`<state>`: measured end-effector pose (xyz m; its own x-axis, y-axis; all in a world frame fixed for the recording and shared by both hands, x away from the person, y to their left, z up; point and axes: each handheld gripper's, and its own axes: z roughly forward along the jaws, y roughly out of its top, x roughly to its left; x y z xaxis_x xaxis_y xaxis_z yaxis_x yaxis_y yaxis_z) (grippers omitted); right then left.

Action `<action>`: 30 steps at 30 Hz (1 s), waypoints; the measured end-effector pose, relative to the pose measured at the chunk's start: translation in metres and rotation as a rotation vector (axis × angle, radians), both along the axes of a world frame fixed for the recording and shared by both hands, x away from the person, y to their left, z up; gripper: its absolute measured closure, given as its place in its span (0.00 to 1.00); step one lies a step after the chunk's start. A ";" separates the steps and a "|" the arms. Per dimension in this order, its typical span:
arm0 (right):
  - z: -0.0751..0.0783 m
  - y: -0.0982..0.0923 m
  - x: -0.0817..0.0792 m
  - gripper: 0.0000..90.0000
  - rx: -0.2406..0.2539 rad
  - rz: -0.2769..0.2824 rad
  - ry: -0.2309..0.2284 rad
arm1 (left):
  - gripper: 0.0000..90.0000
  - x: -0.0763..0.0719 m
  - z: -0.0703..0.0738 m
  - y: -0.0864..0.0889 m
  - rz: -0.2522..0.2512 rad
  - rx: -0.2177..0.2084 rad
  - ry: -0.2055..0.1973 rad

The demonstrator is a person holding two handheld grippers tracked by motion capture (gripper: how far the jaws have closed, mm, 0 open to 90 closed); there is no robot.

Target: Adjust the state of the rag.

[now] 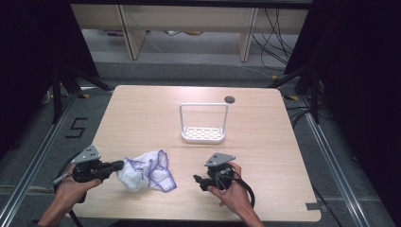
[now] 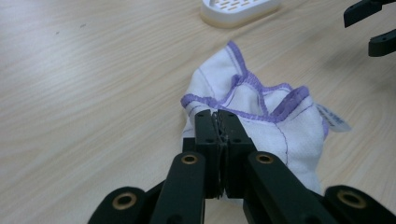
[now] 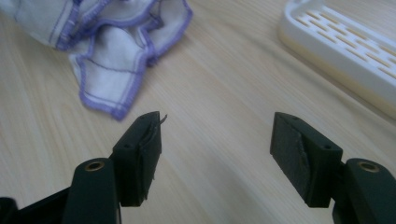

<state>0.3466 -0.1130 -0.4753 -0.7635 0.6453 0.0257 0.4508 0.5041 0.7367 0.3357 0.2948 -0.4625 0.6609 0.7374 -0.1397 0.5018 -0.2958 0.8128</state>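
- Looking down from the high view: one wooden table (image 1: 142, 109), one white rack (image 1: 203, 124) with a tall hoop handle near its middle, one crumpled white cloth (image 1: 145, 171) edged in purple at the near left, and two grippers. The left gripper (image 1: 119, 165) touches the cloth's left edge; the right gripper (image 1: 196, 179) sits well apart to the cloth's right, its jaws too small to judge. A "5" is marked on the floor (image 1: 75, 127), left of the table.
- Left gripper view: the left gripper (image 2: 218, 122) is clenched on a fold of the cloth (image 2: 261, 107). A small tag (image 2: 332, 117) sticks out at the cloth's right; its print is unreadable. The rack (image 2: 240, 9) is cut off at the top.
- Right gripper view: the right gripper (image 3: 217, 140) stands released, jaws wide over bare table (image 3: 219, 84). The cloth (image 3: 112, 42) and the rack (image 3: 345, 51) are both cut off by the frame.
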 end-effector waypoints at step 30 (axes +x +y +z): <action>-0.035 0.102 0.035 0.88 0.021 0.149 0.137 | 0.97 0.000 -0.004 0.003 0.002 -0.006 0.009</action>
<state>0.3816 -0.0112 -0.5107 -0.8392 0.5234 0.1477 0.4688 0.5583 0.6845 0.3354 0.2979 -0.4667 0.6577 0.7381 -0.1506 0.5102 -0.2894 0.8099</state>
